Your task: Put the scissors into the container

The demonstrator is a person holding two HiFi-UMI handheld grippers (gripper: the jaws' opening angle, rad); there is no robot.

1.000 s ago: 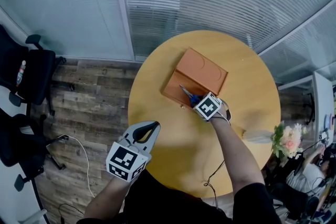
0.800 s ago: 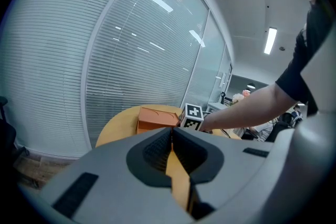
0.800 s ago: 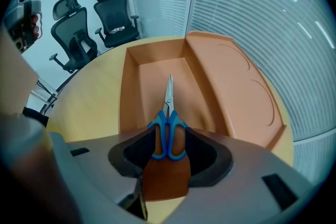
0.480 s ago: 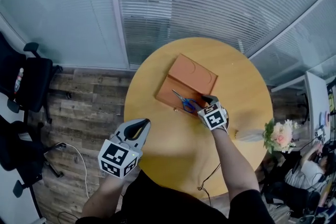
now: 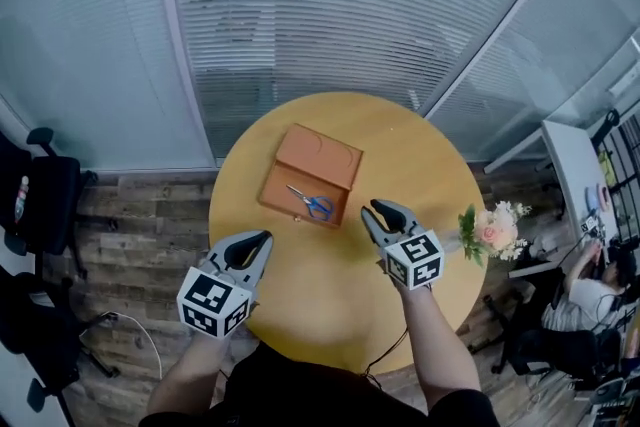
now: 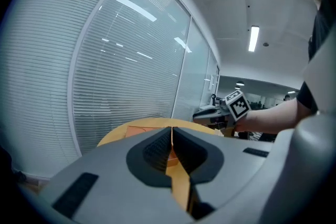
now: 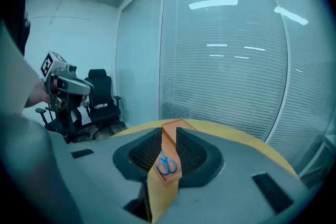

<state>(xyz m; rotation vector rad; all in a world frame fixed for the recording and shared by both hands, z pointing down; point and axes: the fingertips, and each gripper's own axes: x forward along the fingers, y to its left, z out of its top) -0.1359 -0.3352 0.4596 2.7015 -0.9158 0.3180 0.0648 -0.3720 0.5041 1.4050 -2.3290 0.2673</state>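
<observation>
Blue-handled scissors [image 5: 312, 205] lie flat inside the open orange container [image 5: 320, 150] on the round yellow table [image 5: 420, 175]. My right gripper [image 5: 375, 207] hovers to the right of the container, apart from it. Its jaws have just been closing, stand open and hold nothing. The right gripper view looks through that gap [image 7: 169, 131] at the scissors [image 7: 167, 164] in the container [image 7: 176, 124]. My left gripper [image 5: 262, 237] hangs over the table's near left edge, shut and empty. In the left gripper view its pads [image 6: 171, 131] nearly touch.
A bunch of pink flowers [image 5: 490, 230] stands at the table's right edge. Black office chairs [image 5: 40, 195] are on the wooden floor at the left. Glass walls with blinds [image 5: 320, 15] stand behind the table. A thin cable [image 5: 385, 355] hangs at the near edge.
My right gripper has let go of the scissors, which now rest in the container, and has lifted away to the right. The left gripper has risen a little.
</observation>
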